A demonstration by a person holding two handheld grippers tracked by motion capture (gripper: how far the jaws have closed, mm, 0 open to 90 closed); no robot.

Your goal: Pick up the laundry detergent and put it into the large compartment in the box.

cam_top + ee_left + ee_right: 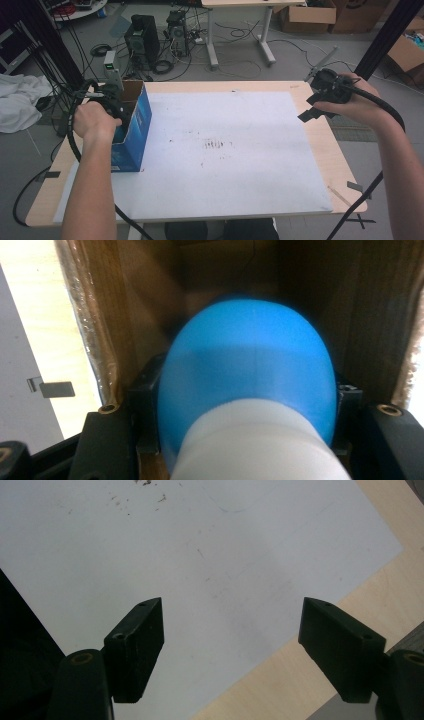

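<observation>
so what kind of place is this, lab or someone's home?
Most likely a lab or workshop, not a home. Desktop computer towers stand on the floor amid loose cables, cardboard boxes sit along the back, and the work table carries a plain white sheet.

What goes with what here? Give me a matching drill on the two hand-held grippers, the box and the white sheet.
Things:
1. left hand-held gripper
2. right hand-held gripper
3. blue cardboard box
4. white sheet

States or places:
A. lies flat over the wooden table
B. jaws spread, nothing between them
C. stands open-topped at the table's left edge
D. clamped on a blue and white rounded object inside the box

Pairs: 1-D, 2-B, 3-C, 4-A
</observation>
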